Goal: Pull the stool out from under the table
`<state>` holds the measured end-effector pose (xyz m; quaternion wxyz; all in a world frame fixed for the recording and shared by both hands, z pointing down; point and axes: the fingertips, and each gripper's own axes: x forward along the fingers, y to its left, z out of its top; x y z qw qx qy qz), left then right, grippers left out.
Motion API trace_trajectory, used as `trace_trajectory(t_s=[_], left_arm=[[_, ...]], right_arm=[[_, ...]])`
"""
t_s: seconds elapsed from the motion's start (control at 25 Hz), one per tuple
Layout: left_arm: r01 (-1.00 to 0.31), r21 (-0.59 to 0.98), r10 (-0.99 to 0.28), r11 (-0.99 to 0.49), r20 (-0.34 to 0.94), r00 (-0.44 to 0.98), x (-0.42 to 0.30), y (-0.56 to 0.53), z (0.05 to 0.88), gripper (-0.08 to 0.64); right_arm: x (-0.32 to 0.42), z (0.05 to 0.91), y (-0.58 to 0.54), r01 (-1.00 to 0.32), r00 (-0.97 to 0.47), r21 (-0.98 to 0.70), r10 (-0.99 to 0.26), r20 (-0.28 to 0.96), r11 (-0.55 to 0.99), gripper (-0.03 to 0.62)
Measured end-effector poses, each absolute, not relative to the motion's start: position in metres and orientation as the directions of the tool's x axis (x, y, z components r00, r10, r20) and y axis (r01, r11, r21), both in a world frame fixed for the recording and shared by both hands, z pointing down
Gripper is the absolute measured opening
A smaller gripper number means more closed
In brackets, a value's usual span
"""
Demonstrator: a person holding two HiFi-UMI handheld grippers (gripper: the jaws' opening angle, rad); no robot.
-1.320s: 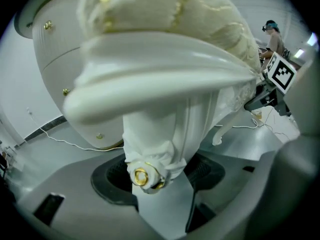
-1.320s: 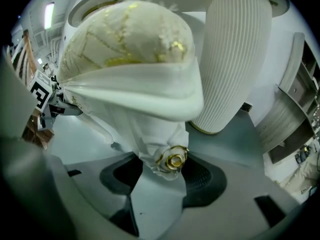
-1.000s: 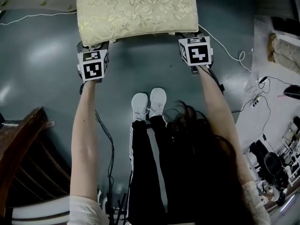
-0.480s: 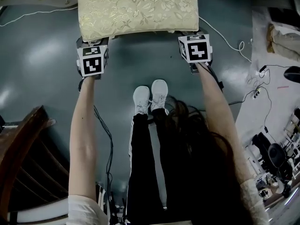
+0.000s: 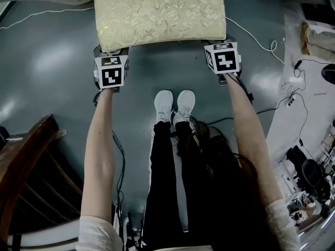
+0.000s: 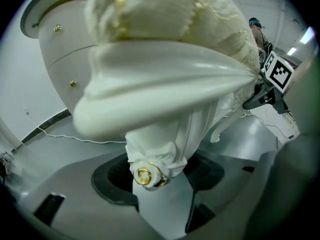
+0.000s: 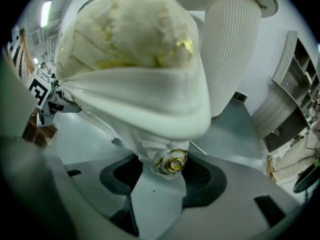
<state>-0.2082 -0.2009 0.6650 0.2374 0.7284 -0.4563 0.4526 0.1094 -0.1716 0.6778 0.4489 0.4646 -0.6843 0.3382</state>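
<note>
The stool [image 5: 159, 14] has a cream cushion with gold leaf pattern and white legs; it stands on the grey floor at the top of the head view. My left gripper [image 5: 112, 56] is at its near left corner and my right gripper [image 5: 219, 43] at its near right corner, their tips hidden under the seat. In the left gripper view a white leg with a gold knob [image 6: 160, 154] sits between the black pads [image 6: 112, 179] of the left gripper [image 6: 159, 176]. In the right gripper view the right gripper [image 7: 162, 176] likewise clamps the other leg [image 7: 160, 149].
The person's white shoes [image 5: 175, 104] stand just behind the stool. A dark wooden chair [image 5: 26, 177] is at the lower left. Cables [image 5: 261, 41] run over the floor at right, beside clutter [image 5: 314, 166]. A white ribbed table pedestal [image 7: 232, 49] rises behind the stool.
The whole scene sits slightly further right in the head view. Both grippers keep the same hold at the stool's near corners.
</note>
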Motion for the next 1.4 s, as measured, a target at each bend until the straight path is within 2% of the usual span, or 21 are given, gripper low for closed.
trace_trajectory(t_s=[0.32,1.0,1.16,1.24,1.4], left_arm=[[-0.876,-0.038,-0.357,-0.481,0.921,0.156,-0.208,-0.194,0.662,0.295],[-0.883,-0.029,-0.322,-0.468,0.936,0.140,-0.208,-0.190,0.658,0.295],[-0.883,0.013,-0.279,-0.469,0.947,0.162,-0.207,-0.184,0.659,0.295],[-0.904,0.034,-0.264,-0.426,0.951,0.160,-0.208,-0.180,0.658,0.307],[-0.929,0.059,-0.259,-0.365,0.952,0.162,-0.208,-0.170,0.647,0.322]], right_arm=[[0.109,0.674,-0.161,-0.931,-0.175,-0.092,-0.212,0.962,0.353,0.252],[0.110,0.672,-0.162,-0.923,-0.188,-0.111,-0.180,0.966,0.367,0.253],[0.110,0.675,-0.159,-0.936,-0.200,-0.141,-0.159,0.967,0.322,0.253],[0.109,0.676,-0.154,-0.946,-0.229,-0.188,-0.133,0.964,0.265,0.292],[0.103,0.661,-0.146,-0.949,-0.246,-0.205,-0.155,0.957,0.239,0.320]])
